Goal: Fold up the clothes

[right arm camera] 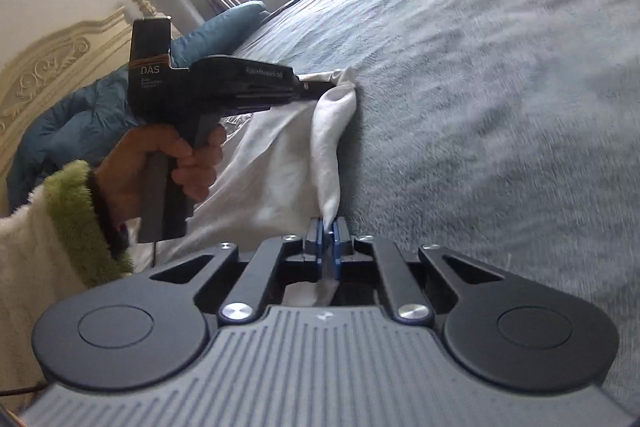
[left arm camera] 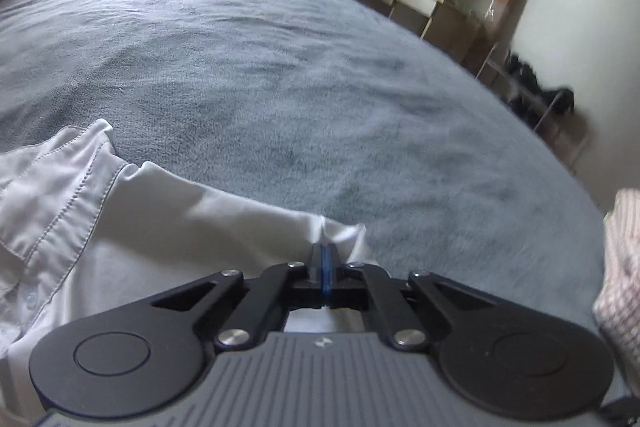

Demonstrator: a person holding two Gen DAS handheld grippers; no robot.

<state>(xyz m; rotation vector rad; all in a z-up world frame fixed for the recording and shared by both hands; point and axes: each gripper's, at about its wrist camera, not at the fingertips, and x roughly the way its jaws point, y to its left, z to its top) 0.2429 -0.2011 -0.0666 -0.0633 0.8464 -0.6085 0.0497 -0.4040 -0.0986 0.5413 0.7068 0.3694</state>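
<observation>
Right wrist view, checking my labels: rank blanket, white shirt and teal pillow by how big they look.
1. Grey blanket, fills most of the frame.
2. White shirt.
3. Teal pillow, similar to the shirt and partly hidden, so unsure.

Left gripper [left arm camera: 325, 259]: jaws closed tight, blue pads together, pinching a fold of the white shirt [left arm camera: 160, 219]. Angled downward. Left hand [right arm camera: 168, 163] wraps its pistol handle, in a green-cuffed fleece sleeve [right arm camera: 68, 219].
Right gripper [right arm camera: 328, 239]: jaws closed, clamped on the shirt's bunched edge, pointing along it toward the left gripper.
</observation>
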